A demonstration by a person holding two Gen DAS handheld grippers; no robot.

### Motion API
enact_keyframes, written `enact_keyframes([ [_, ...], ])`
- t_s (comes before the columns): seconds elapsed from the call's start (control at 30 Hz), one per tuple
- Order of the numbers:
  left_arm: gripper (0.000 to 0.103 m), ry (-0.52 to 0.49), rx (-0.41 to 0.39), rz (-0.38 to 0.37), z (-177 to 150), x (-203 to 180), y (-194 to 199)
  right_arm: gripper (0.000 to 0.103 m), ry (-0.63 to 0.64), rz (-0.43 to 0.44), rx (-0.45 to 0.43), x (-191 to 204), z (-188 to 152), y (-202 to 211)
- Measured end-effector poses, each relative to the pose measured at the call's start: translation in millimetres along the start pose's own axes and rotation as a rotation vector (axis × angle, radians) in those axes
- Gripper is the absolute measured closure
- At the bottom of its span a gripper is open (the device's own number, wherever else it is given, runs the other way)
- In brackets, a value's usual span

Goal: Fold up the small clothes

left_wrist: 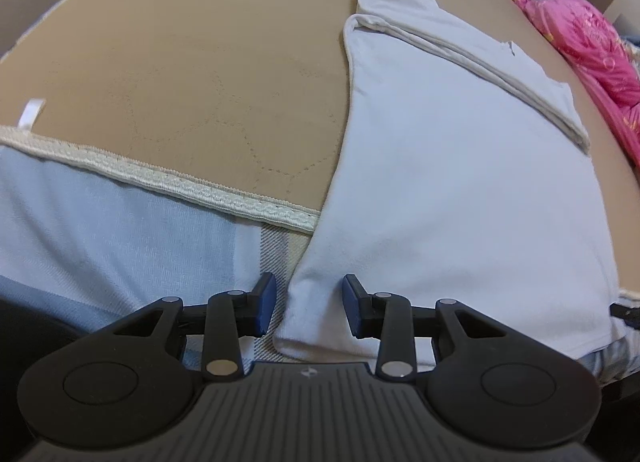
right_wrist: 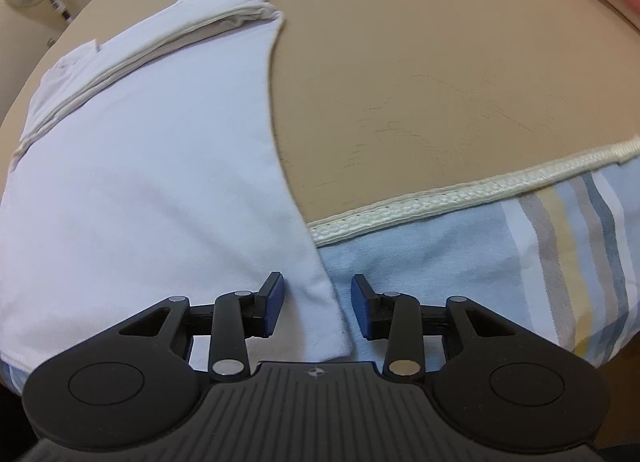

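White T-shirt (left_wrist: 460, 182) flat on tan quilted mat (left_wrist: 180, 62), sleeves folded in. Left gripper (left_wrist: 309, 306) and right gripper (right_wrist: 317, 308) released, straddling hem corners.

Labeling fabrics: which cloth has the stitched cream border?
The tan quilted mat; the cream trim edges it. The white shirt and striped sheet lack it.

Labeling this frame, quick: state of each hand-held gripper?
Left hand-held gripper: open, straddling the near left corner of the white garment, holding nothing.
Right hand-held gripper: open, straddling the garment's near right corner, holding nothing.
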State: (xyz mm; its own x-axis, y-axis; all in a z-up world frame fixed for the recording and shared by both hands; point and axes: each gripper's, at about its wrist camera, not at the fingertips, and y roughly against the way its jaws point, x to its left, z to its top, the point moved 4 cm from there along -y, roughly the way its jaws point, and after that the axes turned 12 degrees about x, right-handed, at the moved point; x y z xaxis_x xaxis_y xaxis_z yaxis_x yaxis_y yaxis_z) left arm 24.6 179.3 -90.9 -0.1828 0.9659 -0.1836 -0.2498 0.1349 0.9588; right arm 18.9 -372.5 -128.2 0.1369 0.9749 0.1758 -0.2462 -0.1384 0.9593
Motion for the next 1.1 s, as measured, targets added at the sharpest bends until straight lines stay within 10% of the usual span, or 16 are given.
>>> enact_keyframes([
  [0.27,0.064,-0.022,-0.018,0.047,5,-9,-7,0.064,0.015,0.006,-0.003,-5,-5,3],
  [0.43,0.097,-0.019,-0.055,0.055,5,-11,-1,0.096,0.046,0.041,-0.033,-1,-5,9],
  [0.7,0.095,0.054,-0.025,-0.081,1,-2,4,0.092,0.019,0.075,0.011,-6,-7,6],
  [1.1,0.092,0.082,0.001,-0.072,2,-3,-1,0.092,0.033,0.066,0.017,-3,-11,4],
])
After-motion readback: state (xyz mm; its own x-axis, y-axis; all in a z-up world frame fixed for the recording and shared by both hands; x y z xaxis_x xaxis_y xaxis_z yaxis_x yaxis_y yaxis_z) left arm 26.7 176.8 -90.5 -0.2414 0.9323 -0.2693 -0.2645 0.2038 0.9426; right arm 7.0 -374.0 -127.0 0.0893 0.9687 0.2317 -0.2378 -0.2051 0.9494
